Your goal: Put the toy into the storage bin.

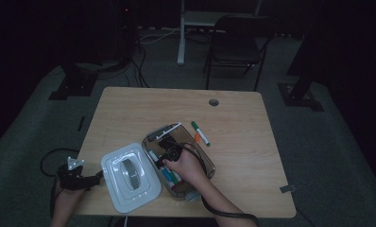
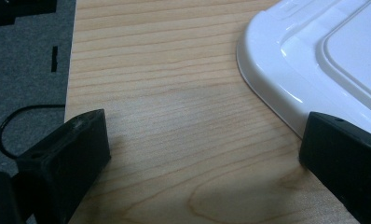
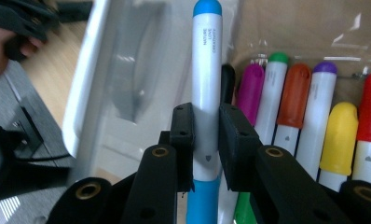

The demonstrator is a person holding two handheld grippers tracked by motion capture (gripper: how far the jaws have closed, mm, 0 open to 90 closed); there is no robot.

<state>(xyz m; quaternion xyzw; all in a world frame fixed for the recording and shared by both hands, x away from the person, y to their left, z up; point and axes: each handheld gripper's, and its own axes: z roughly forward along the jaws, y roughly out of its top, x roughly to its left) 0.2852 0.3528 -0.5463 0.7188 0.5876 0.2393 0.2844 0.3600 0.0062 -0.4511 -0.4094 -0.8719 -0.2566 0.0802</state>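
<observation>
**Two grippers, one blue marker clamped over the box**

Two handheld grippers are in play, so going left to right. Far left, the left gripper (image 1: pixel 89 181) sits at the near left corner of the light wooden table (image 1: pixel 129 109), level with the tabletop. In the left gripper view its black jaws stand wide apart with nothing but bare wood between them, and the right-hand jaw is just beside the rounded corner of the white plastic lid (image 2: pixel 314 60), maybe touching, hard to call.

Next along, that white rectangular lid with a grey handle (image 1: pixel 129 176) lies flat on the table, right beside the clear, smoke-tinted plastic storage box (image 1: pixel 207 165).

Then the box itself: the right gripper (image 1: pixel 161 163) is down inside it, the person's hand wrapped around the body. The right gripper view is the good one here: the jaws are pinched tight on the white barrel of a blue-capped marker (image 3: pixel 206 93), held about midway along its length. Lying in a row next to it in the box are more markers with purple (image 3: pixel 250 86), green, orange (image 3: pixel 295 93), violet, yellow (image 3: pixel 341 135) and red caps, plus a black cap tucked right behind the blue one.

Right of the box, a green-capped marker (image 1: pixel 201 133) and an orange one (image 1: pixel 197 137) lie loose on the table, close to each other.
</observation>
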